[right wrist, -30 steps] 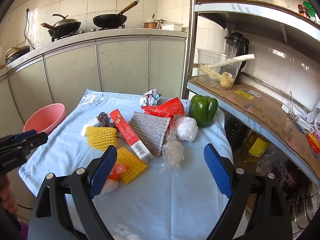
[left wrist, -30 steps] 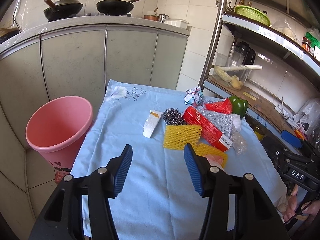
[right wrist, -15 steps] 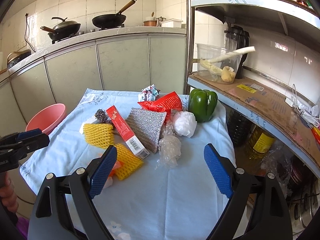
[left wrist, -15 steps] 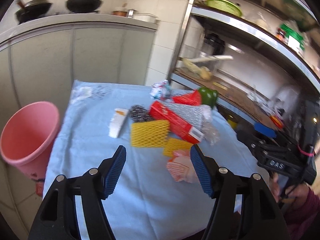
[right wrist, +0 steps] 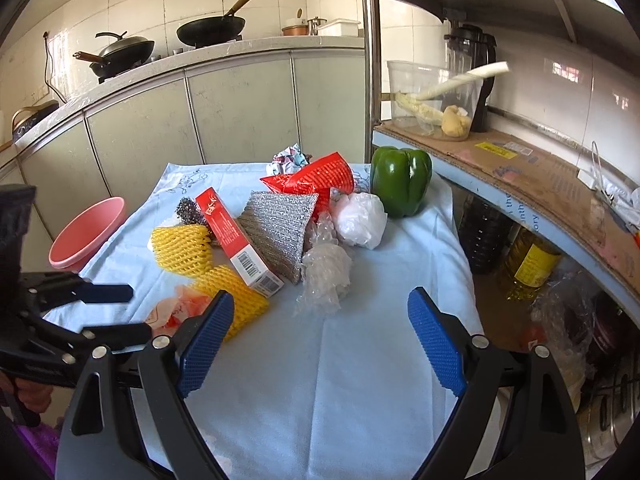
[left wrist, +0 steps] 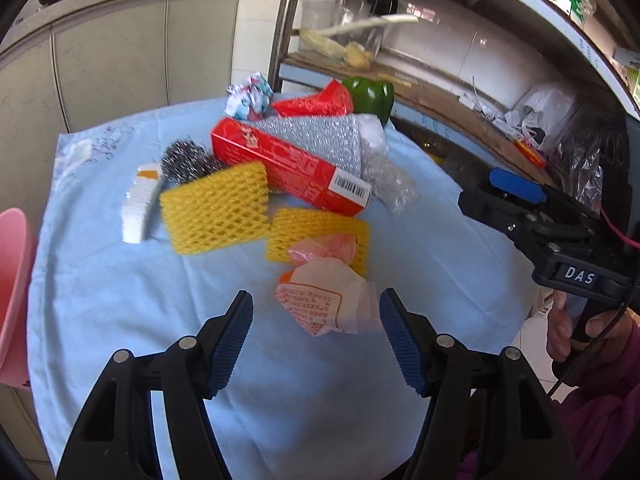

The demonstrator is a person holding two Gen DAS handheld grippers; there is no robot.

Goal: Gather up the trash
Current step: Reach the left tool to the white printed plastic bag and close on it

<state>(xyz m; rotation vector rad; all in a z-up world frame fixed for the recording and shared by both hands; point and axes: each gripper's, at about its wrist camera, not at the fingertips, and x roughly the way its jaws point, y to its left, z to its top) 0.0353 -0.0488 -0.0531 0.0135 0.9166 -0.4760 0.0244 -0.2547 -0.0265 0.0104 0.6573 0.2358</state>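
A pile of trash lies on the blue cloth (left wrist: 120,300): two yellow foam nets (left wrist: 216,208), a red box (left wrist: 288,164), a silver padded sheet (left wrist: 320,140), steel wool (left wrist: 184,160), a white foam piece (left wrist: 140,204), crumpled paper (left wrist: 248,96) and clear plastic (right wrist: 326,272). Nearest me is a pink-and-white plastic wrapper (left wrist: 324,296). My left gripper (left wrist: 315,300) is open, its pads on either side of that wrapper without pressing it. My right gripper (right wrist: 321,298) stands wide open just short of the clear plastic, holding nothing.
A pink bin (right wrist: 88,232) stands off the table's left side. A green pepper (right wrist: 400,184) sits at the back right. The metal shelf rack (right wrist: 520,184) with cardboard, a clear container and oil bottles (right wrist: 528,264) crowds the right edge. Behind is a counter with woks (right wrist: 208,30).
My left gripper swung right and dipped toward the wrapper, and its jaws widened; the bin slid to the frame's left edge. My right gripper sank a little closer to the pile.
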